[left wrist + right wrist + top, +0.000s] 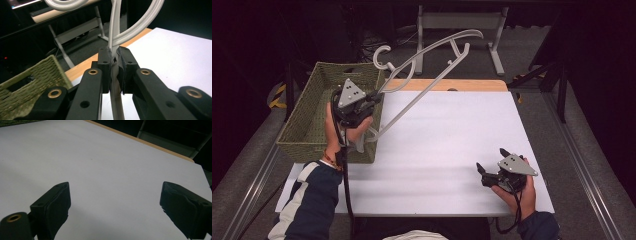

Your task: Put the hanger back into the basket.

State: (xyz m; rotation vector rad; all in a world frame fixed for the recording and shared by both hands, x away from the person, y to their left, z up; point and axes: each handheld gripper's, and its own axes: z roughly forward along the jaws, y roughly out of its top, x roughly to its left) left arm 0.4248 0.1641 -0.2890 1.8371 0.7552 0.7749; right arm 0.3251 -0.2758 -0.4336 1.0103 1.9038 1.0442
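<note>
Grey hanger [427, 75] pinched in left tool [373, 96], raised over counter's [452, 130] far-left corner beside woven basket [312, 117]. Right tool [492, 162] spread wide near near-right corner.

A pale grey plastic hanger [427, 65] with ribbed lines. An olive-green woven basket [312, 120]. A white counter [452, 145] with a light wooden far edge. Black gripper fingers [103, 72] with brass-coloured rivets. A navy sleeve [312, 200] with a white stripe.
</note>
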